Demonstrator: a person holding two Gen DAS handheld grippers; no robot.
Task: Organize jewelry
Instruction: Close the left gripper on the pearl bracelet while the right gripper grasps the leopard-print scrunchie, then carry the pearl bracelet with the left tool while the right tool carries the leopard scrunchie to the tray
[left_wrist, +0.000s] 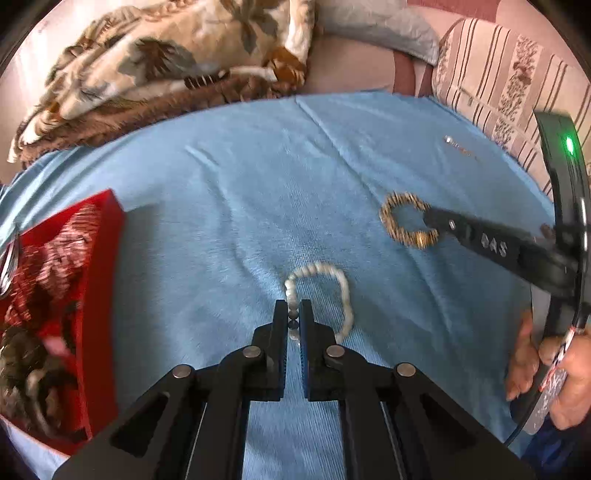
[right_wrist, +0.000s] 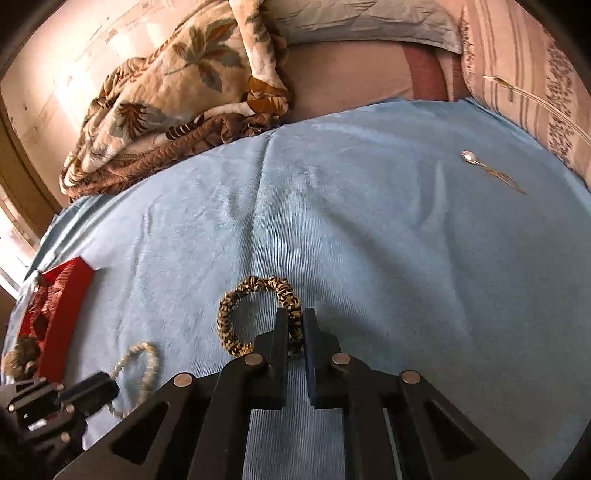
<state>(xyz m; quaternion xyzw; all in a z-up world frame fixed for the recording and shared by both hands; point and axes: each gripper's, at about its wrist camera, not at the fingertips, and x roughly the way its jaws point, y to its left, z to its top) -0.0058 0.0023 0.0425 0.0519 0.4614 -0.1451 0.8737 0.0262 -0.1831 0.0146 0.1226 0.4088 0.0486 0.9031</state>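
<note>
My left gripper (left_wrist: 293, 314) is shut on a white pearl bracelet (left_wrist: 332, 280) that lies on the blue cloth (left_wrist: 240, 184). My right gripper (right_wrist: 295, 325) is shut on a gold-and-black beaded bracelet (right_wrist: 236, 310); it also shows in the left wrist view (left_wrist: 397, 221), with the right gripper (left_wrist: 436, 221) at its right side. A red jewelry box (left_wrist: 92, 295) stands open at the left, with jewelry inside. It shows small at the left of the right wrist view (right_wrist: 62, 306). The pearl bracelet (right_wrist: 147, 365) lies beside the left gripper (right_wrist: 110, 391) there.
A thin chain with a silver pendant (right_wrist: 480, 166) lies on the cloth at the far right, also in the left wrist view (left_wrist: 458, 146). A leaf-patterned quilt (left_wrist: 166, 66) is heaped behind the cloth. A striped cushion (left_wrist: 509, 81) sits at the back right.
</note>
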